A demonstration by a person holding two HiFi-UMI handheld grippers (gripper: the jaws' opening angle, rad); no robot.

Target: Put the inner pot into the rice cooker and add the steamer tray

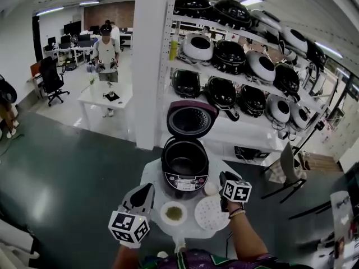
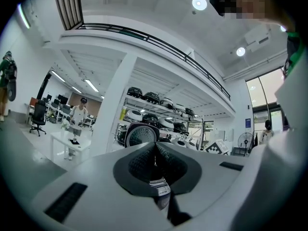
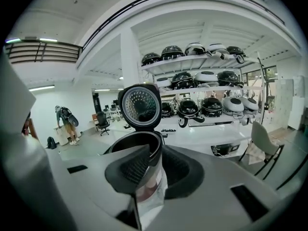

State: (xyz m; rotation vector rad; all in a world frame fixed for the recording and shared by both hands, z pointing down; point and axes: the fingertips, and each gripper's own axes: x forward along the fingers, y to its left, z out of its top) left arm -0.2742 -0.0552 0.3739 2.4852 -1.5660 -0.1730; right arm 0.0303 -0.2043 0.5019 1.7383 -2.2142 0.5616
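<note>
On the round bench the cooker stands open, lid up. The pot looks seated inside. The tray lies flat front-right of the cooker, just beside a bowl. My left tool has its pads together and is empty. My right tool is near the tray's far edge, jaws slightly apart, gripping nothing.

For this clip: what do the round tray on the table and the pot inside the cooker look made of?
Steamer tray: likely plastic, matte white, dotted with small holes.
Inner pot: probably coated metal, dark with a soft sheen inside; the coating is a guess.
</note>
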